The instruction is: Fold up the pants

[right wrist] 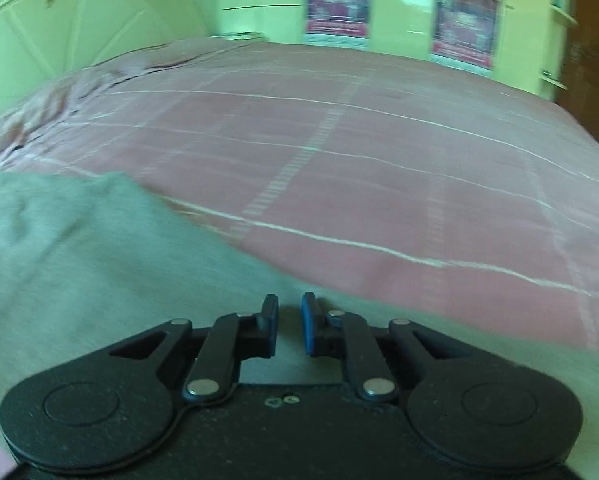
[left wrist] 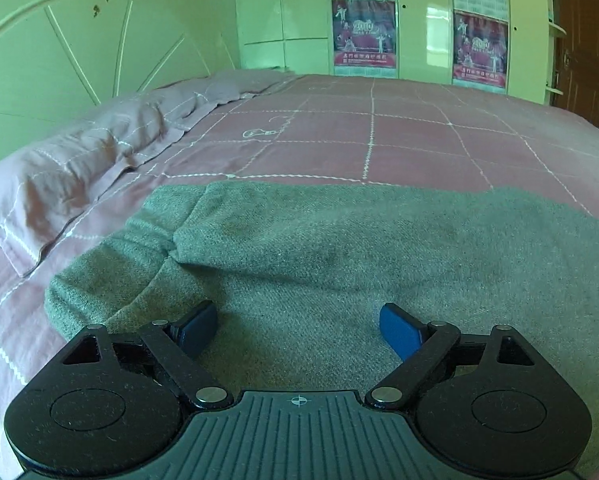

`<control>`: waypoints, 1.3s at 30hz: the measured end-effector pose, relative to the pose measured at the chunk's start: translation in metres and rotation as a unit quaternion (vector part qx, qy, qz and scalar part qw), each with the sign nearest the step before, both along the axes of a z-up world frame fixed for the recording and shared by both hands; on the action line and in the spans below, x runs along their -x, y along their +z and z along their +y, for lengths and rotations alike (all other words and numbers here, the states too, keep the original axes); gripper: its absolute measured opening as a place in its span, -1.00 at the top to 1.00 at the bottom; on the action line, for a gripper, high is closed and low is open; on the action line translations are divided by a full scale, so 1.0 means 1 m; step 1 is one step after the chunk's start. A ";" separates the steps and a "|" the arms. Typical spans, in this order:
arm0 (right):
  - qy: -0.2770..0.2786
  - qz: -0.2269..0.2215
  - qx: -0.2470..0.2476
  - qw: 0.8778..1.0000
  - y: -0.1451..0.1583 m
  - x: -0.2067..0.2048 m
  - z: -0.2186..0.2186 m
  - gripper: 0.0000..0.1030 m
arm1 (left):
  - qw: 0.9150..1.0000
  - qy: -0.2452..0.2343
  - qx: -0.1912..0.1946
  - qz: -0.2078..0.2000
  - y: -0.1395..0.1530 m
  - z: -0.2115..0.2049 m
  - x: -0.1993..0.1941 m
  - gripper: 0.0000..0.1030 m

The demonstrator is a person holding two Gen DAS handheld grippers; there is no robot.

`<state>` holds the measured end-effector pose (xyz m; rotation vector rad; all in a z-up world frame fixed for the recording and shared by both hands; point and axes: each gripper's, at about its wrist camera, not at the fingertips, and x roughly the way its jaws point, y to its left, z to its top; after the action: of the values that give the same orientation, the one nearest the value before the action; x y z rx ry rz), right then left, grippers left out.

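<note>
Two grippers hang low over grey pants [left wrist: 319,256] spread across the near part of a pink checked bedspread [left wrist: 379,136]. The left gripper [left wrist: 299,330] has its jaws spread wide with nothing between them, cloth directly beneath. The right gripper [right wrist: 289,326] shows a narrow gap between its blue pads [right wrist: 308,324]; whether any fabric sits in that gap cannot be told, as this view is smeared. The likely failure is pinching only the top layer, or catching bedspread with it, which would skew the fold. Toward twelve o'clock the bed lies open; a pillow [left wrist: 71,176] crowds ten o'clock; the pants' far edge runs nine to three.
</note>
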<state>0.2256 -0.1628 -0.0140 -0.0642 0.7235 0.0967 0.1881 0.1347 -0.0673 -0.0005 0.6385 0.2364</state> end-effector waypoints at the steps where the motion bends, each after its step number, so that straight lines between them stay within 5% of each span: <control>1: -0.022 -0.003 0.002 1.000 0.001 0.007 -0.018 0.96 | 1.000 0.000 0.000 -0.002 0.000 -0.001 0.001 -0.75; 10: -0.216 -0.019 0.007 0.976 0.010 0.073 -0.144 0.88 | 1.000 0.005 -0.002 0.017 0.014 -0.009 -0.001 -0.80; 15: -0.208 -0.073 -0.025 0.975 0.022 0.110 -0.145 0.75 | 0.999 -0.020 0.034 -0.011 0.025 -0.035 0.006 -0.85; 19: -0.233 -0.026 0.013 0.972 0.002 0.110 -0.164 0.69 | 0.999 -0.042 0.010 0.032 0.007 -0.055 0.001 -0.97; 27: -0.332 -0.108 -0.158 0.924 0.018 0.196 -0.226 0.54 | 0.997 -0.064 0.050 -0.020 0.033 -0.069 0.032 -0.97; 31: -0.373 -0.119 -0.296 0.871 -0.008 0.231 -0.256 0.62 | 0.995 -0.079 0.061 0.001 0.022 -0.086 0.035 -0.97; 34: -0.374 -0.115 -0.364 0.845 -0.023 0.230 -0.271 0.73 | 0.995 -0.089 0.037 0.015 0.015 -0.097 0.038 -0.97; 39: -0.378 -0.111 -0.394 0.830 -0.031 0.213 -0.276 0.73 | 0.994 -0.095 0.041 0.019 0.017 -0.095 0.042 -0.98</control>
<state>0.0121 -0.4390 -0.0450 0.9923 0.3871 -0.3745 0.1463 0.0392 -0.0506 -0.0148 0.6810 0.0270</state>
